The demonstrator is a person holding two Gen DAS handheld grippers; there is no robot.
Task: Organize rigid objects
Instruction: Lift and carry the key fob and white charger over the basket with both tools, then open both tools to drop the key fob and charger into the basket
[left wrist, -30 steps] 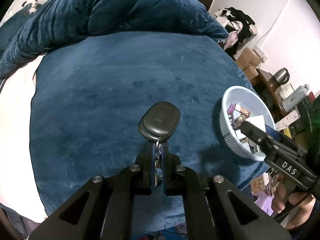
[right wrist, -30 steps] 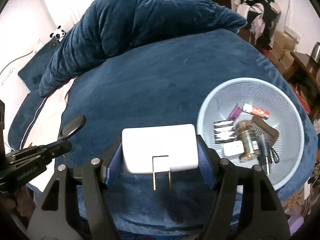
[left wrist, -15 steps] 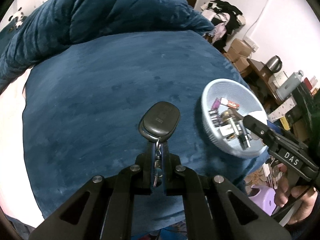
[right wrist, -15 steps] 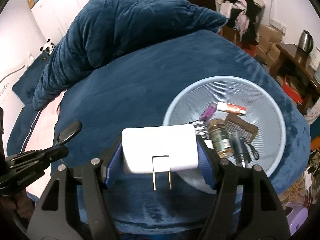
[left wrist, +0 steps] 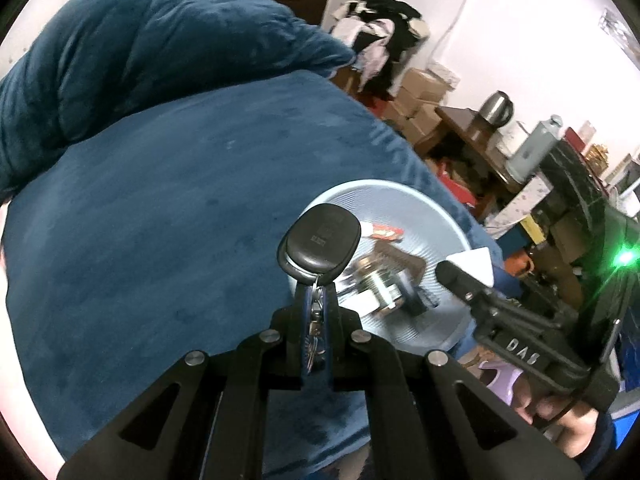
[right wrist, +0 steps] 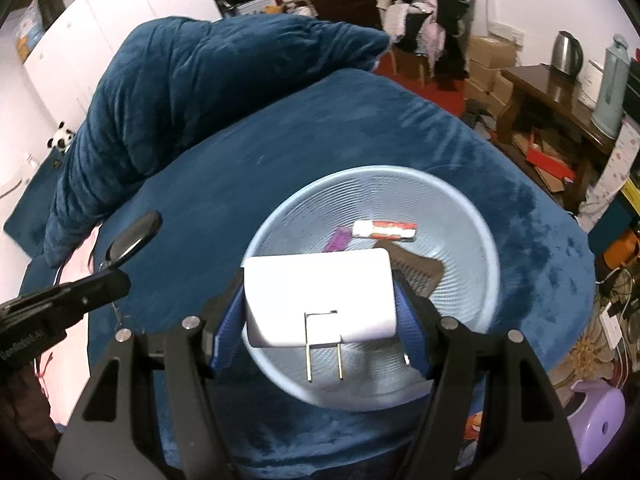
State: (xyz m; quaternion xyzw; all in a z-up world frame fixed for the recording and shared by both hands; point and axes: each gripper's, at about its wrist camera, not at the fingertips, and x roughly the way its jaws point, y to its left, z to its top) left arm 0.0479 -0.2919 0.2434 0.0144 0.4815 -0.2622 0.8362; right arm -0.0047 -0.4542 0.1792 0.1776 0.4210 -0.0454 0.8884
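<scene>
Charger [right wrist: 320, 296] clamped (key fob [left wrist: 320, 242] pinched left)

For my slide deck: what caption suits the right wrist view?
Right tongs hold a white plug adapter above a light blue basket on a blue blanket.
</scene>
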